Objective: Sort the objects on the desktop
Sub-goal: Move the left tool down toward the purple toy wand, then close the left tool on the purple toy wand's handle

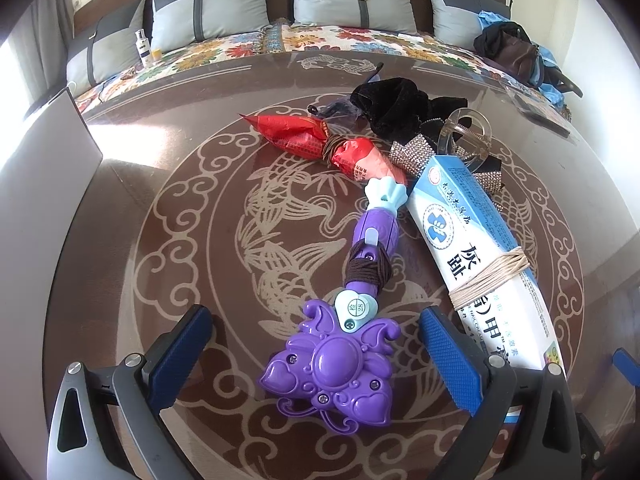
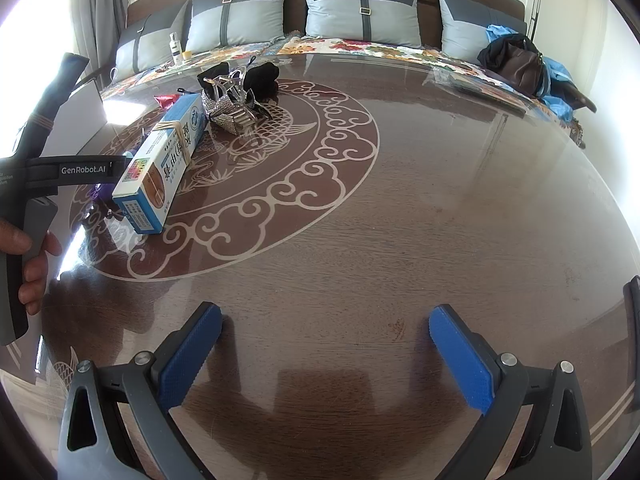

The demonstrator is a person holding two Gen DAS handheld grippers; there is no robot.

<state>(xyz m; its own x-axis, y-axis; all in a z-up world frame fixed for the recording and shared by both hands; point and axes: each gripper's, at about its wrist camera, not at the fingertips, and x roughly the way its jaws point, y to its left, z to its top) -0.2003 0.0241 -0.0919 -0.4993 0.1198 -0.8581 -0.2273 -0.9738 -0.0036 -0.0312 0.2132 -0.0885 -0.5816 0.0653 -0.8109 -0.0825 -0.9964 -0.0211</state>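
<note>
Left wrist view: your left gripper (image 1: 316,356) has its fingers apart around the purple toy wand (image 1: 340,320) on the desk (image 1: 160,200), ready to pinch it; right wrist view: your right gripper (image 2: 326,356) waits, fingers apart, over bare desk, holding nothing.

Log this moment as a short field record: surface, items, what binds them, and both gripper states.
surface: dark table with a pale fish and cloud pattern
purple toy wand: lies between the open fingers of the left hand-held gripper, untouched, brown cord around its handle
blue and white box: beside the wand, bound with beige string
red packet: tied at its middle
black cloth: behind the box
right hand-held gripper: open over bare table
</note>
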